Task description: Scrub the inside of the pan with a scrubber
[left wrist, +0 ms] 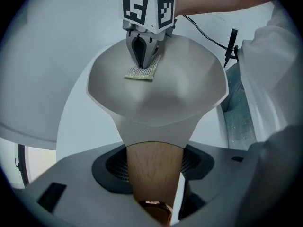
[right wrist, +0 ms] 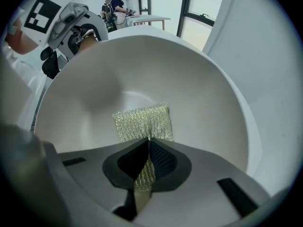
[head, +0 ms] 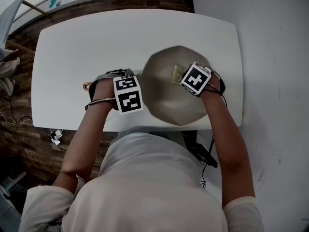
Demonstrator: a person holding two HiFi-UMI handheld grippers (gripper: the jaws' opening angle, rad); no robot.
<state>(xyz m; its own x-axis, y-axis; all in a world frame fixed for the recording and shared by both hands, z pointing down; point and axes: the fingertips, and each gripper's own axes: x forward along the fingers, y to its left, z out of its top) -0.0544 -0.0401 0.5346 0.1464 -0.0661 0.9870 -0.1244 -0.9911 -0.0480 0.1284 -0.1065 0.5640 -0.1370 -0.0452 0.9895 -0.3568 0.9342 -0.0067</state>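
A pale beige pan rests on the white table, its wooden handle pointing left. My left gripper is shut on that handle, close to the pan's body. Inside the pan, a yellow-green mesh scrubber lies against the sloping wall on the right-hand side. My right gripper is shut on the scrubber's near edge, pressing it onto the pan's inner surface. From the left gripper view, the right gripper stands over the scrubber.
The pan sits near the table's front edge, close to my torso. A black cable hangs below the table at the right. Brown wood-pattern floor lies to the left. People stand at a far table by windows.
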